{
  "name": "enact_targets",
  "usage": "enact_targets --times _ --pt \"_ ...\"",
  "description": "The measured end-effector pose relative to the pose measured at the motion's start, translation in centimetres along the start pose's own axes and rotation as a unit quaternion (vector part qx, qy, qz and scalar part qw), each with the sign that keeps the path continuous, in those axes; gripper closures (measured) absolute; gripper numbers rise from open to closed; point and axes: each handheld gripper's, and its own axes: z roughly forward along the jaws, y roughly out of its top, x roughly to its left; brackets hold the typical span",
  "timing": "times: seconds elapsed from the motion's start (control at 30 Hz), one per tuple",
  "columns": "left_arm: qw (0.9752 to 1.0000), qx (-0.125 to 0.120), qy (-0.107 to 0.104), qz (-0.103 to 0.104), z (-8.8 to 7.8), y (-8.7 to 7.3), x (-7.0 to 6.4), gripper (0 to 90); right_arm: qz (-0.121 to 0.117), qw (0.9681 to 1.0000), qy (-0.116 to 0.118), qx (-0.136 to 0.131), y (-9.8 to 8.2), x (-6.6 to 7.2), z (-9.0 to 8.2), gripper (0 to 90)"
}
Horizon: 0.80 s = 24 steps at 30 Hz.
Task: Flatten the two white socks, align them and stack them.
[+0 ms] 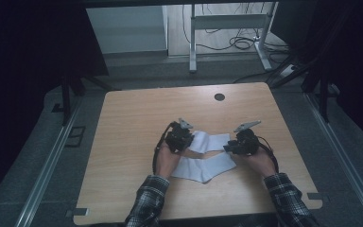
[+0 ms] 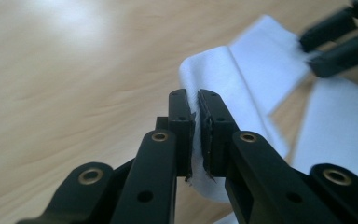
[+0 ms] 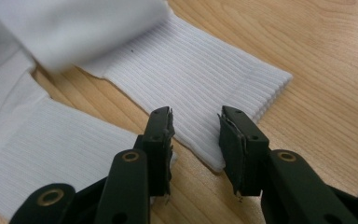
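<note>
Two white ribbed socks lie mid-table. The upper sock (image 1: 213,141) has its left end folded up and pinched by my left gripper (image 1: 189,141). In the left gripper view, the jaws of that gripper (image 2: 196,100) are shut on the sock's white fabric (image 2: 256,70). My right gripper (image 1: 229,146) sits at this sock's cuff end. In the right gripper view, it (image 3: 196,119) stands open, its jaws astride the near corner of the flat cuff (image 3: 200,74). The raised fold (image 3: 74,23) hangs blurred behind. The lower sock (image 1: 203,168) lies flat between the person's hands.
The wooden table (image 1: 137,123) has a round cable hole (image 1: 220,97) near its far edge. A white desk frame with cables (image 1: 227,28) stands on the floor beyond. The person's plaid sleeves (image 1: 146,203) enter from the front edge.
</note>
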Motion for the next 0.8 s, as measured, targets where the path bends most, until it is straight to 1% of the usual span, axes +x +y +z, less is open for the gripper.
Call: enact_targets --times 0.1,0.17,0.23,0.33,0.37,0.4,0.43,0.47,0.53,0.6,0.67,0.73,0.8 --pt "0.9995 -0.001 0.022 -0.023 -1.3 -0.9 2.1 82.5 -0.001 1.0 -0.002 0.0 0.0 0.0 0.0 61.6" --pt "0.9987 0.006 0.033 -0.037 -1.8 -1.9 3.4 81.8 -0.003 1.0 -0.004 -0.002 0.1 0.0 0.1 61.0" --pt "0.9978 0.014 0.046 -0.046 -2.0 -2.9 4.3 81.1 -0.004 1.0 -0.006 -0.002 0.1 0.0 0.1 60.0" --pt "0.9959 0.031 0.063 -0.057 -1.5 -4.5 5.4 78.4 -0.002 1.0 -0.009 -0.003 0.2 0.1 0.2 59.2" --pt "0.9954 0.037 0.066 -0.06 -1.2 -4.9 5.7 76.2 -0.002 0.9999 -0.01 -0.004 0.2 0.1 0.2 59.2" --pt "0.9949 0.038 0.07 -0.062 -1.0 -5.3 5.9 71.9 -0.003 0.9999 -0.012 -0.004 0.2 0.1 0.2 59.1" --pt "0.9941 0.037 0.079 -0.065 -1.0 -5.6 6.1 65.8 -0.005 0.9998 -0.016 -0.007 0.3 0.1 0.1 58.7" --pt "0.9936 0.032 0.083 -0.07 -1.1 -5.8 6.3 62.8 -0.005 0.9998 -0.018 -0.01 0.3 0.1 0.0 58.3" --pt "0.9939 0.019 0.074 -0.08 -1.4 -6.0 6.7 58.1 0.001 0.9995 -0.023 -0.024 0.5 -0.1 -0.5 58.4" --pt "0.9943 0.009 0.069 -0.081 -1.7 -6.1 6.8 55.3 0.009 0.9988 -0.031 -0.036 0.7 -0.4 -1.1 59.1" --pt "0.9949 0.0 0.057 -0.084 -1.8 -6.1 6.8 54.4 0.018 0.9981 -0.041 -0.043 0.8 -0.8 -1.5 61.4" --pt "0.995 -0.01 0.048 -0.087 -1.8 -6.2 6.7 53.7 0.025 0.9976 -0.046 -0.045 0.8 -1.0 -1.7 63.4" --pt "0.9954 -0.017 0.038 -0.086 -1.5 -6.2 6.6 52.8 0.026 0.9976 -0.047 -0.043 0.9 -1.1 -1.4 63.8"
